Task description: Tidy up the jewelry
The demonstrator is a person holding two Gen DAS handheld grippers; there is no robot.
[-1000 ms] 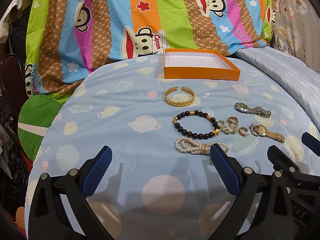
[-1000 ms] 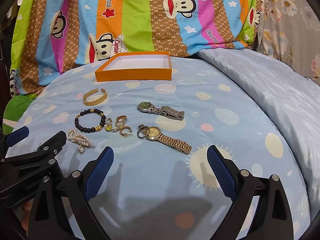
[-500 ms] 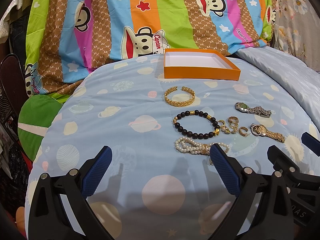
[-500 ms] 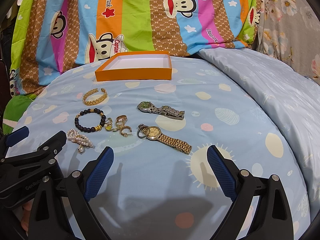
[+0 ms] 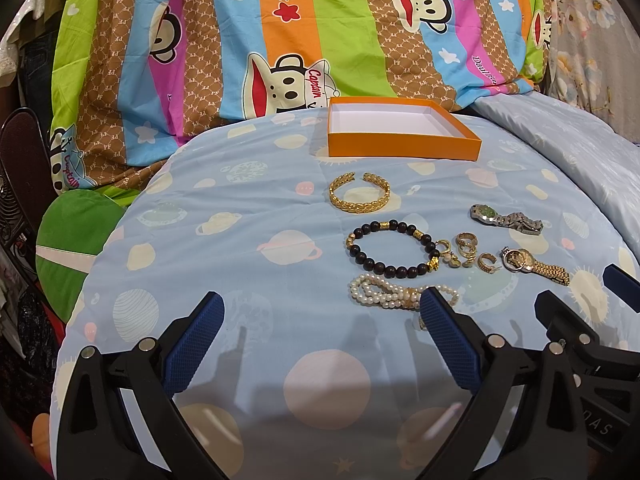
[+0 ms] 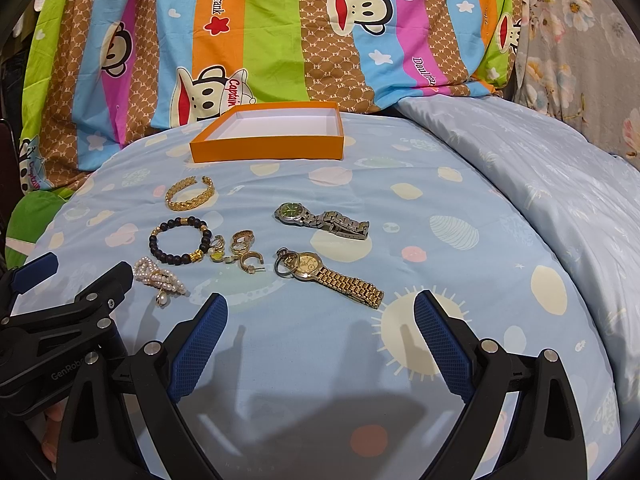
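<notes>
An empty orange box (image 5: 402,133) (image 6: 269,138) sits at the far side of a blue bedcover. Nearer lie a gold bangle (image 5: 359,197) (image 6: 190,198), a dark bead bracelet (image 5: 390,248) (image 6: 180,241), a pearl bracelet (image 5: 390,296) (image 6: 158,280), several gold rings and earrings (image 5: 468,250) (image 6: 240,249), a silver watch (image 5: 506,220) (image 6: 322,220) and a gold watch (image 5: 534,265) (image 6: 332,276). My left gripper (image 5: 320,320) is open and empty, near the pearls. My right gripper (image 6: 320,322) is open and empty, just short of the gold watch.
A striped cartoon-monkey blanket (image 5: 280,40) rises behind the box. A pale blue duvet (image 6: 540,168) lies at the right. A green cushion (image 5: 72,236) and a dark chair (image 5: 20,168) stand off the left edge.
</notes>
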